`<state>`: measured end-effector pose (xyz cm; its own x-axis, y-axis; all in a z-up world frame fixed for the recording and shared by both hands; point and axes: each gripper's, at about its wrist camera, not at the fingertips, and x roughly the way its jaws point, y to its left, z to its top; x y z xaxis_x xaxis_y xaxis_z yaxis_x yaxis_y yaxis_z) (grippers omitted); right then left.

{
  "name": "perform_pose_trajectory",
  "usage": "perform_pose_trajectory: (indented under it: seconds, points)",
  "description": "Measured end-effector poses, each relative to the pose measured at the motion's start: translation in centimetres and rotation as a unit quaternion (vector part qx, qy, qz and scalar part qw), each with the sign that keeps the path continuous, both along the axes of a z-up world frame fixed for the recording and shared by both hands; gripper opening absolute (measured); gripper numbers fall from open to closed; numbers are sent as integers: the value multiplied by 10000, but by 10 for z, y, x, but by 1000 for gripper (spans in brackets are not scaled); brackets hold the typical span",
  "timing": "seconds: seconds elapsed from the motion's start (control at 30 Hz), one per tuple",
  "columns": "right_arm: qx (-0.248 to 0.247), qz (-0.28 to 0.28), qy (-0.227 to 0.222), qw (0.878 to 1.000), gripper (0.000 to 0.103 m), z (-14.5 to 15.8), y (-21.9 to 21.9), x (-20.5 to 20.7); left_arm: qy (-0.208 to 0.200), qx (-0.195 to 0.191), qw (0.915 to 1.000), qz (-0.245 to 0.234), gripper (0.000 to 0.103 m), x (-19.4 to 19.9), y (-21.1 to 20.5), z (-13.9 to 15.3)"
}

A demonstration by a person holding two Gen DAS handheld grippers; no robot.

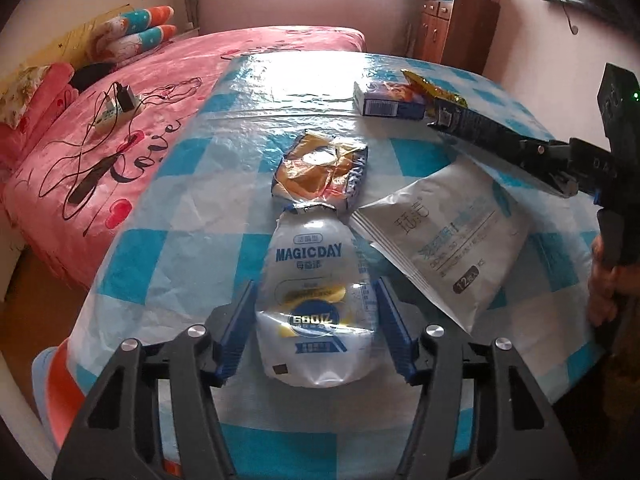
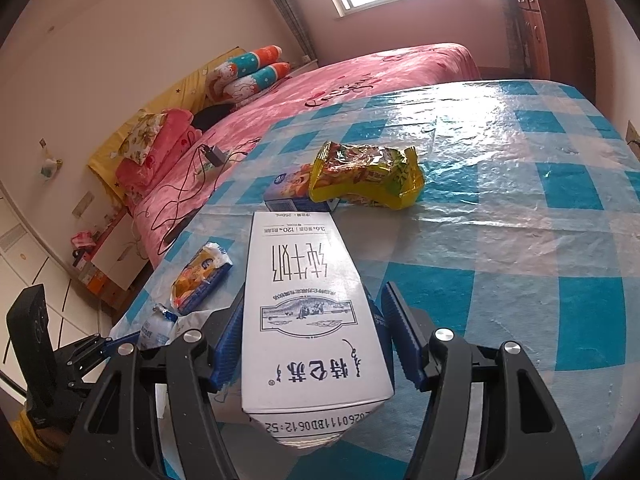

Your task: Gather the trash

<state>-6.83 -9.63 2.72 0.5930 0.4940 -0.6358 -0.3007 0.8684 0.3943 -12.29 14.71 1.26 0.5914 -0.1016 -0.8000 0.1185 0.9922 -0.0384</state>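
Covering the table (image 1: pixel 192 240), blue-checked plastic; pink bed (image 1: pixel 120 128) beyond; right tongs (image 2: pixel 316 340) clamp milk carton (image 2: pixel 308 308).

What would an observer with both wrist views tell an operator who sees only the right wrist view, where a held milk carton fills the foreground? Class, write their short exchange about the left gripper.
Operator: The milk carton blocks my view of the near table. What is the left gripper doing?
Observer: Its fingers straddle a white MAGICDAY pouch lying on the checked tablecloth. I cannot tell whether the pads press it.
Operator: Is anything beside that pouch?
Observer: A flat white packet lies just to its right, as the left wrist view shows it.
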Motion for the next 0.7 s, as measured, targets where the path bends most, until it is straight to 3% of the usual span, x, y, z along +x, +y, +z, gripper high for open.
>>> perform_pose_trajectory:
  seconds: [0.27,0.47,0.6,0.7]
  points:
    - [-259,-219,147,9993,67,-3,4,1,-26,-305,9993,210,60,0,18,2]
    - [-516,-321,-374,9975,75,25,25,-11,-136,-447,9983,355,60,0,34,6]
    - [-443,-57,-477,9979,76,38,46,-15,-218,-494,9976,438,60,-1,44,9]
    - [-336,350,-185,9987,76,34,74,-10,-270,-533,9970,502,60,-2,52,11]
